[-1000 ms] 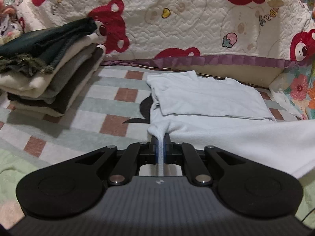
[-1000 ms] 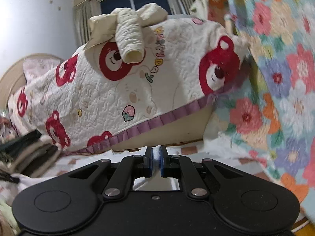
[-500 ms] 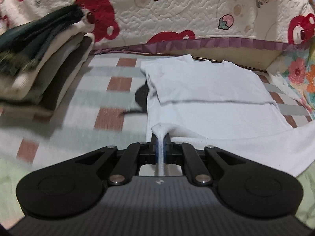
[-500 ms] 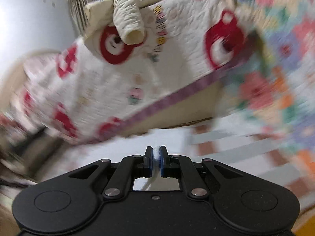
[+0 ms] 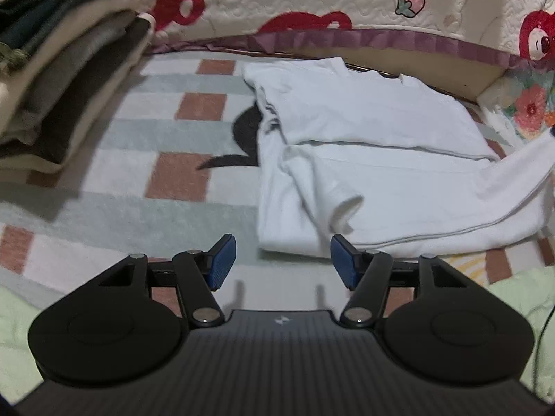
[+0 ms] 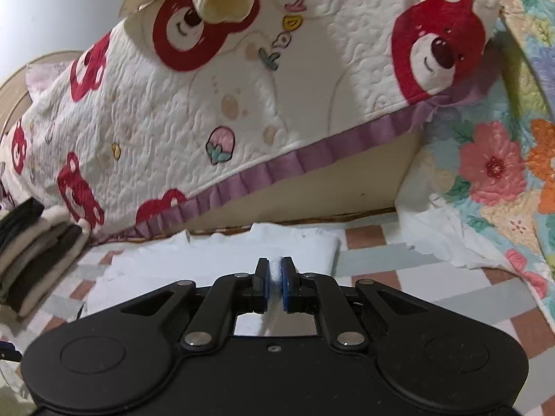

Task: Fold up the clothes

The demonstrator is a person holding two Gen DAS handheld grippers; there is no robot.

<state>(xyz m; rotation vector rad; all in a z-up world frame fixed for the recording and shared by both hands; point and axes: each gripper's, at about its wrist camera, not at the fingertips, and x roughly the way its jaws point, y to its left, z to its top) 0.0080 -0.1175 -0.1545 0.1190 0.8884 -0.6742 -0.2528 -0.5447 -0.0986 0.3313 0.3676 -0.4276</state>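
Note:
A white T-shirt (image 5: pixel 374 145) lies partly folded on the checked blanket (image 5: pixel 131 187), its near left corner dropped in a loose fold (image 5: pixel 343 208). My left gripper (image 5: pixel 282 260) is open and empty just in front of the shirt's near edge. The shirt's right side is lifted toward the right edge of the left wrist view (image 5: pixel 530 173). My right gripper (image 6: pixel 275 277) is shut on the white shirt fabric (image 6: pixel 275 270), above the rest of the shirt (image 6: pixel 222 253).
A stack of folded clothes (image 5: pixel 59 79) stands at the left, also in the right wrist view (image 6: pixel 31 256). A bear-print quilt (image 5: pixel 312 3) hangs along the back, a floral quilt (image 6: pixel 503 159) at the right. Green bedding (image 5: pixel 520 298) lies at the near edge.
My left gripper has opened and let go of the shirt's corner, which dropped onto the blanket. My right gripper has swung lower and still grips the fabric.

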